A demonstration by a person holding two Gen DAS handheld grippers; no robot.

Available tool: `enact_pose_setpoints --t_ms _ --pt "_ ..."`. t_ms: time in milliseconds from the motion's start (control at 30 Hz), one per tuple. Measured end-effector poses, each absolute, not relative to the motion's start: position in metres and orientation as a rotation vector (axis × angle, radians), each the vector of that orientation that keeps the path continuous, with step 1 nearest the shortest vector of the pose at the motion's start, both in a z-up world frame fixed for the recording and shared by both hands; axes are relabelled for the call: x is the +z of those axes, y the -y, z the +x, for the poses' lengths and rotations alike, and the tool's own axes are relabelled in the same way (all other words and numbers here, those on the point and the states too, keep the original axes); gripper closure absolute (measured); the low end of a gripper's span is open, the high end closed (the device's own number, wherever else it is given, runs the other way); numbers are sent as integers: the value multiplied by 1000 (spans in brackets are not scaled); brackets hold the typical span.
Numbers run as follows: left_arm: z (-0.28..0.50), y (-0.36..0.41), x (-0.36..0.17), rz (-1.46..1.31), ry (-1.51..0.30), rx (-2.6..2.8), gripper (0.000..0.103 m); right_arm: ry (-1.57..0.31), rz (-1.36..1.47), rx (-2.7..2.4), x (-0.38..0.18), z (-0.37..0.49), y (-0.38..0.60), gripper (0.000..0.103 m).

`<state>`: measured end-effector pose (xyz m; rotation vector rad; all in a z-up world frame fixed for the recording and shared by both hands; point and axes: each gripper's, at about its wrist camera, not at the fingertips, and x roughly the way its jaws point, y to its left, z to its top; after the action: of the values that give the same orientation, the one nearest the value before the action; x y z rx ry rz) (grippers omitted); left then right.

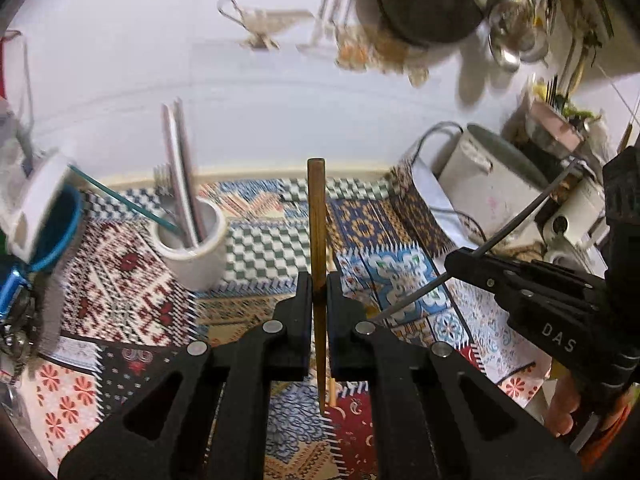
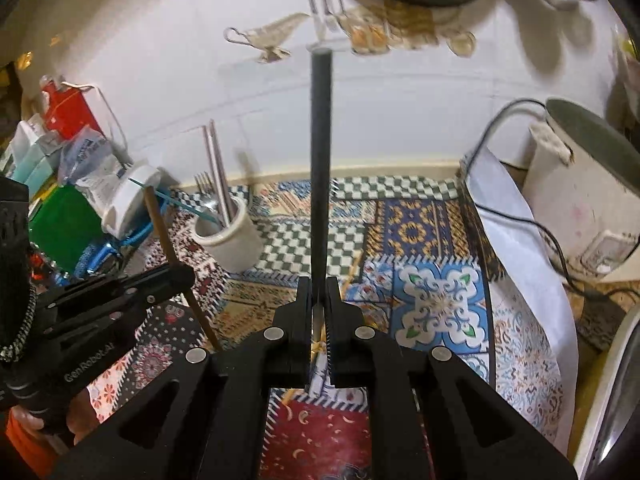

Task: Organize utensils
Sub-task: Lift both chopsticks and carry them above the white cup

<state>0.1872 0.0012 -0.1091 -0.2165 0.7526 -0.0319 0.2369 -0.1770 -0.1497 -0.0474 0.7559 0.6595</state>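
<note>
Right wrist only: red box (image 2: 68,110) behind cup (image 2: 230,236).

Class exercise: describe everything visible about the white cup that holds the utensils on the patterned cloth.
The white cup is a plain, thick-walled cylinder, ceramic by its look, with no handle showing. It stands upright on the patterned cloth, near the wall, apart from both claws. Inside, leaning against its rim, are two silver handles and a thin teal stick. A fork stands just behind it.
</note>
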Motion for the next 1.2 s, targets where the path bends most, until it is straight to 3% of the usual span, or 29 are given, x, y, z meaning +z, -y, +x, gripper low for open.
enact_pose_setpoints --t_ms 767,1200 --pt "160 -92 -17 -222 -458 201 98 -525 -102 842 -69 238 107 98" --pt "205 -128 -20 -259 -439 281 98 -548 -130 918 -75 269 43 98"
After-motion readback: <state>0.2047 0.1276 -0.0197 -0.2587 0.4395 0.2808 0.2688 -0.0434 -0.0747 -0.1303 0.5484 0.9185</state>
